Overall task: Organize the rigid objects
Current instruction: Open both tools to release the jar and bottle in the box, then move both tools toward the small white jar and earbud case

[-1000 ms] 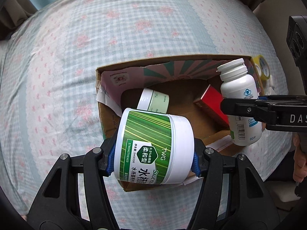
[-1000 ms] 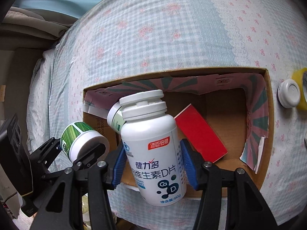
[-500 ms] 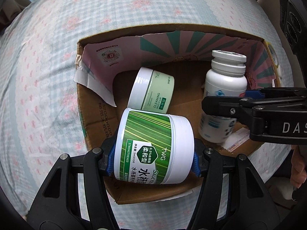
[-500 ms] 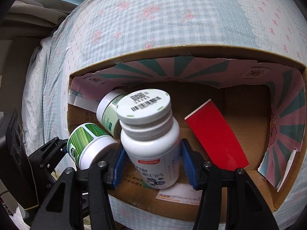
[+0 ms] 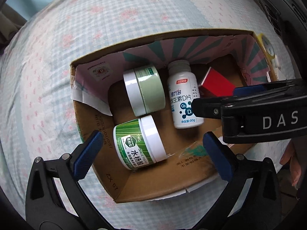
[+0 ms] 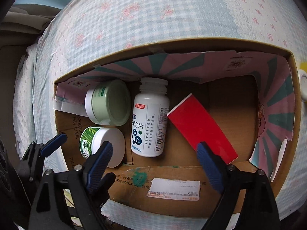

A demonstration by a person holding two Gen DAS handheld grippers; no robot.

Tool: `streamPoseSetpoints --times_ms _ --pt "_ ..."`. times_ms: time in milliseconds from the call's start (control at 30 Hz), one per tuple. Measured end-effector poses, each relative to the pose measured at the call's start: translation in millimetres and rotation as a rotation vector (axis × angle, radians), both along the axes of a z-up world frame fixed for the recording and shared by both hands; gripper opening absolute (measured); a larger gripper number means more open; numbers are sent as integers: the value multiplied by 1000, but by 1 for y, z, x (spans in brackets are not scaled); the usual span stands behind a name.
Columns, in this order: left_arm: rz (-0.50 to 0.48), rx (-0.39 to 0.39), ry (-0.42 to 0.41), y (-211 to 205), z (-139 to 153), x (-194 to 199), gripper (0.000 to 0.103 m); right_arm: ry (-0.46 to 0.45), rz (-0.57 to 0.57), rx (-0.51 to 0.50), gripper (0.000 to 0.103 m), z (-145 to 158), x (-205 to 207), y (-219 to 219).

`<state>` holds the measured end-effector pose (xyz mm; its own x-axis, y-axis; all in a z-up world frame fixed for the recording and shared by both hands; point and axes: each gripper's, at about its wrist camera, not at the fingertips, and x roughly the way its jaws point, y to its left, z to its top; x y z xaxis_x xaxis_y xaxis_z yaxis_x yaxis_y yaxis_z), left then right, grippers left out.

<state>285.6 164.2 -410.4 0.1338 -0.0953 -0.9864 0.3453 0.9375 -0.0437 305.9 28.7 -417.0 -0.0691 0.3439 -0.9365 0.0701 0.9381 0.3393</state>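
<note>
An open cardboard box (image 5: 122, 187) (image 6: 172, 195) sits on a checked bedspread. Inside lie a green striped jar (image 5: 138, 143) (image 6: 101, 145), a pale green jar (image 5: 144, 92) (image 6: 109, 103), a white vitamin bottle (image 5: 182, 95) (image 6: 151, 122) and a red box (image 5: 216, 84) (image 6: 199, 124). My left gripper (image 5: 151, 153) is open and empty, just above the green striped jar. My right gripper (image 6: 153, 159) is open and empty above the box's near wall, below the bottle; it also shows in the left wrist view (image 5: 249, 111).
A yellow tape roll (image 5: 267, 46) and a small white round item (image 6: 303, 80) lie on the bedspread past the box's right wall. The checked bedspread (image 5: 57, 57) surrounds the box on all sides.
Both grippers have opened. The green striped jar and the white bottle have left the jaws and now lie inside the box. Both grippers have drawn back a little.
</note>
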Motion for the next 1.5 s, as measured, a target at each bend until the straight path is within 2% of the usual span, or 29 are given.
streamPoseSetpoints --times_ms 100,133,167,267,567,867,1067,1200,1500 --pt "6 2 10 0 -3 0 103 14 -19 2 87 -1 -5 -5" --pt "8 3 12 0 -3 0 103 14 -26 5 92 0 -7 -7" --pt "10 2 12 1 -2 0 103 6 -34 6 103 2 -9 -9" --pt "13 6 6 -1 4 -1 103 -26 -53 14 103 6 -13 -15" --pt "36 -1 -30 7 35 -13 103 -48 -66 22 103 27 -22 -19" --pt "109 -23 -36 21 90 -44 103 -107 10 -17 103 93 -51 -29" --pt "130 -32 -116 5 131 -70 103 -223 -17 -73 103 144 -78 -62" --pt "128 -42 -181 -19 154 -88 103 -287 -77 -123 103 173 -104 -98" --pt "45 -71 -215 -101 169 -100 103 -343 -247 -211 103 199 -151 -207"
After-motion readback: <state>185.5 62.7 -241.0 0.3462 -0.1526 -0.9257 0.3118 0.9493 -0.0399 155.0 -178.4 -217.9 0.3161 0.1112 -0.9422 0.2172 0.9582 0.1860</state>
